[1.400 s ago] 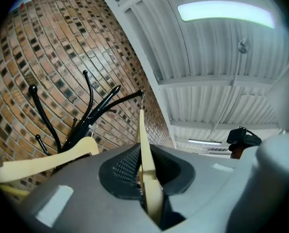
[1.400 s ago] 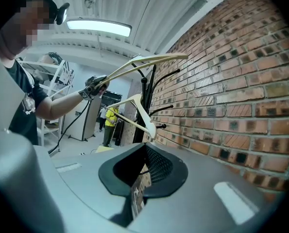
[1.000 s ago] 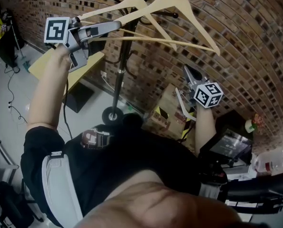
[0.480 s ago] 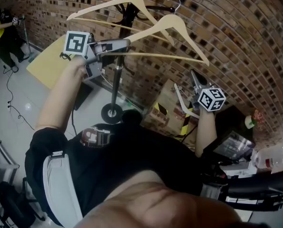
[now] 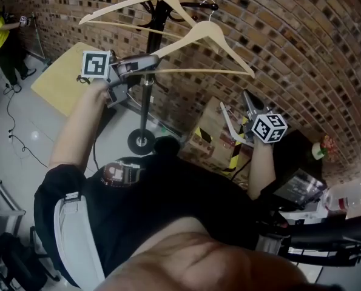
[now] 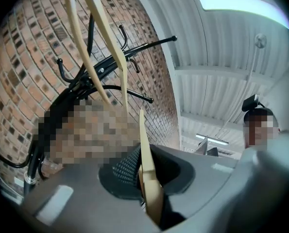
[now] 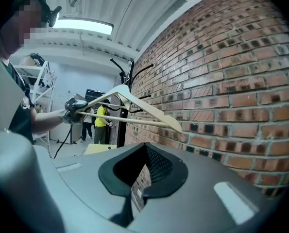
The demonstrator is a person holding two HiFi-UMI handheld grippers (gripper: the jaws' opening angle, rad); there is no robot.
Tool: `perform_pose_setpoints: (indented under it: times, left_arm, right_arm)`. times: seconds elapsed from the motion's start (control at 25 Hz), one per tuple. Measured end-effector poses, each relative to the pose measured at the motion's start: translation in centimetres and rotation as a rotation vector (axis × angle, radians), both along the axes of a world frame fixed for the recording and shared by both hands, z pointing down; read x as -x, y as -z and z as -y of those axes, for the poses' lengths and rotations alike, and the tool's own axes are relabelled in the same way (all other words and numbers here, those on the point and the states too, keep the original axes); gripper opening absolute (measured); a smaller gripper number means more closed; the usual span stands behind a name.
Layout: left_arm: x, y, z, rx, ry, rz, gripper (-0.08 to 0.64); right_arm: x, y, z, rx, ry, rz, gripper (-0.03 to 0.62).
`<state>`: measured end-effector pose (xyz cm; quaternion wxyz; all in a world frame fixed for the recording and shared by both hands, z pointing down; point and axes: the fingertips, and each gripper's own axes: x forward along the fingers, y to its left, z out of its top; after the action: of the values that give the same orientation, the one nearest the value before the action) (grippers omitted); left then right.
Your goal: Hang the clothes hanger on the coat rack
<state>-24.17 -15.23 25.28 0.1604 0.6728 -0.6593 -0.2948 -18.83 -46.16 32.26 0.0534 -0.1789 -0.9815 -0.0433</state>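
1. The left gripper (image 5: pixel 151 60) has its jaws drawn in narrow and clamped on the wooden clothes hanger (image 6: pixel 145 144). The left gripper view shows the wood pinched edge-on between the pads.
2. The grip is at one outer end of the hanger, where the shoulder meets the bottom bar. The rest of the hanger reaches out to the right of the jaws, close to level.
3. The hanger's wire hook (image 5: pixel 209 5) is up at a peg near the top of the coat rack (image 5: pixel 145 96). It looks laid over the peg, but no view shows the contact clearly enough to be sure.
4. A second wooden hanger (image 5: pixel 125 3) already hangs from the top of the rack on the far side of the pole, just apart from the held one.
5. The right gripper (image 7: pixel 137 181) hangs low near the brick wall (image 5: pixel 289 53), well apart from the rack. Its jaws are a little apart with nothing between them; only brick shows through the gap.
6. Judged from this, the task is close to its end: the hanger has been carried up and its hook brought to the peg.
7. What is left is to confirm that the hook has seated, let go of the hanger's end and draw the left gripper clear without swinging the hanger off.
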Motion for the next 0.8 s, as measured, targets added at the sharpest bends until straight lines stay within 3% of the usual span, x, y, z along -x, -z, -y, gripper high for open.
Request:
perform_pose_setpoints:
  times: [0.44, 0.8]
  left_arm:
    - [3.6, -4.7, -4.0, 0.006, 0.148, -0.001, 0.055]
    - [6.5, -7.8, -6.4, 0.009, 0.279, 0.044, 0.071]
  right_arm:
    - [-0.1, -2.5, -0.4, 0.025, 0.010, -0.045, 0.014]
    - [0.3, -4.9, -1.5, 0.031, 0.023, -0.088, 0.014]
